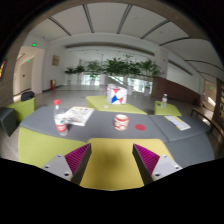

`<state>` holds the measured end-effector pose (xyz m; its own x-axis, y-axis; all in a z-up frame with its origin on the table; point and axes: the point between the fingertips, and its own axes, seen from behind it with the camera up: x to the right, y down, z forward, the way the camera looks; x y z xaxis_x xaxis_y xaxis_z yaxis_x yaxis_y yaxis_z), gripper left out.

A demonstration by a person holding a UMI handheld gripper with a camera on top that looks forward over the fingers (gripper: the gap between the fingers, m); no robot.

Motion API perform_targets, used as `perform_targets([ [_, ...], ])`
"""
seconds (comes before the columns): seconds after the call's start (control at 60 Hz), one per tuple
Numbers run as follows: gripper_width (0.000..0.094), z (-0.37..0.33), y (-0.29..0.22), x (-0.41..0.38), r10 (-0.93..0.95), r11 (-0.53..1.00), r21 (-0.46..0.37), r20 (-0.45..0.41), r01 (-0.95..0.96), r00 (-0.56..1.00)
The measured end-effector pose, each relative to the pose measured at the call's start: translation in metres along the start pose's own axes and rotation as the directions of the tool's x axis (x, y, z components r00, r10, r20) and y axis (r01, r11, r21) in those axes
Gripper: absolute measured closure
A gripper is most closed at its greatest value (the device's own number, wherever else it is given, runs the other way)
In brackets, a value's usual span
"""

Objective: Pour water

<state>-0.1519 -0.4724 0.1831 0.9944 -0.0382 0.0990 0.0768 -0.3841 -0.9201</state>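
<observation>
A large bright hall with a panelled ceiling and a row of green potted plants [112, 68] along the far side surrounds a grey round table [45, 122] set with yellow-green place mats [110, 160]. The gripper [112, 156] hangs low over the near mat, its two fingers spread well apart with nothing between them; the pink pads [76, 157] face each other across bare mat.

At about ten o'clock from the fingers, well beyond them, stands a clear plastic bottle with a red cap [57, 114], upright, its long axis vertical and cap pointing up. Just beside it lies a white printed sheet [79, 115]. At twelve o'clock sits a short red-and-white cup [121, 122], upright, mouth upward. Farther back at twelve stands a white box with red and blue print [117, 96]. At two o'clock another small clear bottle [165, 100] stands upright, and a flat white object [177, 123] lies near the table's edge.
</observation>
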Motion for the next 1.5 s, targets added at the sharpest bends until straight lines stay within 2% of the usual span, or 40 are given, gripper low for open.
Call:
perform_targets([
  [0.25, 0.0078, 0.060, -0.016, -0.188, -0.018, 0.999, 0.041, 0.176, 0.011, 0.984],
  [0.35, 0.0079, 0.102, -0.027, -0.244, -0.030, 0.998, 0.068, 0.198, 0.017, 0.980],
  [0.517, 0.0084, 0.182, -0.037, -0.295, -0.019, 0.996, 0.084, 0.184, 0.004, 0.983],
  [0.733, 0.0158, 0.272, -0.038, -0.311, 0.015, 0.998, 0.066, 0.135, -0.024, 0.991],
  [0.817, 0.0236, 0.286, -0.037, -0.321, 0.003, 0.997, 0.072, 0.126, -0.012, 0.992],
  [0.867, 0.0357, 0.294, -0.035, -0.322, -0.010, 0.997, 0.073, 0.118, 0.001, 0.993],
  [0.9, 0.0403, 0.298, -0.037, -0.322, -0.011, 0.997, 0.081, 0.119, 0.001, 0.993],
  [0.967, 0.0443, 0.299, -0.039, -0.323, -0.001, 0.996, 0.093, 0.125, -0.010, 0.992],
  [1.067, 0.0569, 0.300, -0.039, -0.320, 0.014, 0.995, 0.095, 0.126, -0.026, 0.992],
  [1.183, 0.0600, 0.299, -0.039, -0.319, 0.021, 0.995, 0.093, 0.139, -0.034, 0.990],
  [1.333, 0.0600, 0.287, -0.070, -0.312, 0.105, 0.985, 0.111, 0.203, -0.130, 0.973],
  [1.417, 0.0600, 0.279, -0.111, -0.300, 0.199, 0.960, 0.137, 0.287, -0.246, 0.937],
  [1.5, 0.0601, 0.266, -0.158, -0.285, 0.327, 0.901, 0.137, 0.407, -0.411, 0.853],
])
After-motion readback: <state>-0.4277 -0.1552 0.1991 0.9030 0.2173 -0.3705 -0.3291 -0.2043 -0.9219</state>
